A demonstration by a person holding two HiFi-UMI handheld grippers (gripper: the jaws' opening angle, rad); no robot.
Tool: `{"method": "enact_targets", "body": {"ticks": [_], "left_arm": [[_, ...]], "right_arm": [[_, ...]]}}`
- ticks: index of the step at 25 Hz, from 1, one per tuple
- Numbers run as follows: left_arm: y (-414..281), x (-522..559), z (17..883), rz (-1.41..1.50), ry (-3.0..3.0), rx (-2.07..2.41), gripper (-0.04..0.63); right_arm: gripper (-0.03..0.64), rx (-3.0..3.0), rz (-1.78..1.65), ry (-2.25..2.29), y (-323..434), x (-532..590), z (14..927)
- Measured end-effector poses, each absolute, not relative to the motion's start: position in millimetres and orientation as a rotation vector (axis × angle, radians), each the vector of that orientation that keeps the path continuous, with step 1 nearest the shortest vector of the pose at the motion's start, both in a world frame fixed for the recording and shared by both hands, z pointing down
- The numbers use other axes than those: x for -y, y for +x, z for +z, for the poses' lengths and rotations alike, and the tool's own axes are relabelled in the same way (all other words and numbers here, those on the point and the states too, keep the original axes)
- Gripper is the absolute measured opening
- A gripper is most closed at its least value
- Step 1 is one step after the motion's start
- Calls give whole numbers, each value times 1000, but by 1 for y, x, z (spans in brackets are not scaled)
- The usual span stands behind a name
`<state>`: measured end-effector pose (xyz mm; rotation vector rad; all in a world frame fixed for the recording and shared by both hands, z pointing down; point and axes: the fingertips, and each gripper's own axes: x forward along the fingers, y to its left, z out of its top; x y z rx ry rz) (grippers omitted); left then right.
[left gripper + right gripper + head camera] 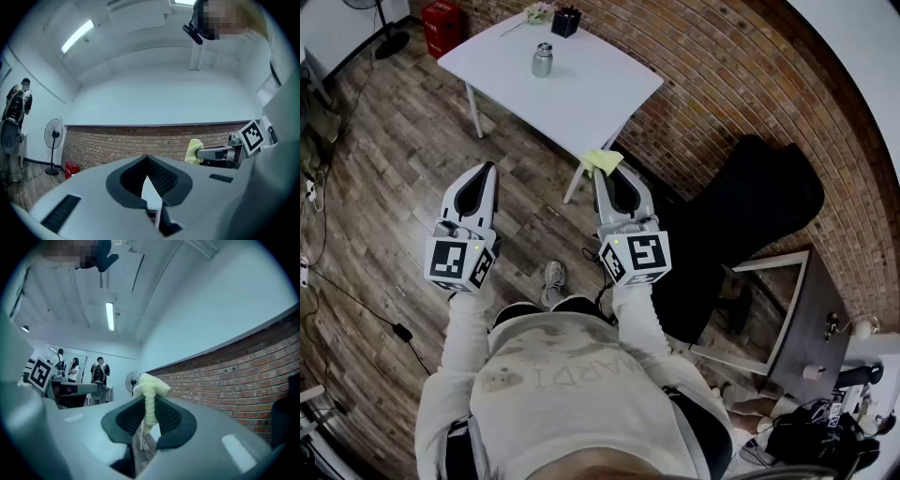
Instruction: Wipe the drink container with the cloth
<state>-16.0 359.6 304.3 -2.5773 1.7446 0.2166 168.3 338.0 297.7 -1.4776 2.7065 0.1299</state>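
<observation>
The metal drink container (pixel 543 60) stands upright on a white table (pixel 591 94), far ahead of both grippers. My right gripper (pixel 602 172) is shut on a yellow cloth (pixel 604 159), held in the air near the table's front corner. In the right gripper view the cloth (pixel 150 391) sticks up as a crumpled tuft from between the jaws of the right gripper (pixel 146 403). My left gripper (pixel 490 171) hangs over the wood floor, shut with nothing in it. The left gripper view shows its jaws closed at the left gripper's (pixel 147 159) tip, with the cloth (pixel 193 151) off to the right.
A black holder (pixel 566 21) and a small item sit at the table's far edge. A red box (pixel 442 26) stands on the floor behind it. A brick wall (pixel 722 75) runs along the right, with a black bulky object (pixel 750 220) and a dark side table (pixel 811 319). People (pixel 75 369) stand farther back.
</observation>
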Motion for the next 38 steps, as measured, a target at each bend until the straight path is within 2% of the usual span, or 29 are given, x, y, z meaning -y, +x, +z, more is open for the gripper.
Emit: {"method": "enact_targets", "body": {"ticks": [22, 38], "left_arm": [[-17, -268, 311, 233, -2569, -1773, -2], [20, -158, 304, 239, -2520, -1814, -2]], "right_arm": [[72, -2703, 123, -1451, 166, -240, 301], [72, -2759, 107, -1329, 188, -124, 304]]}}
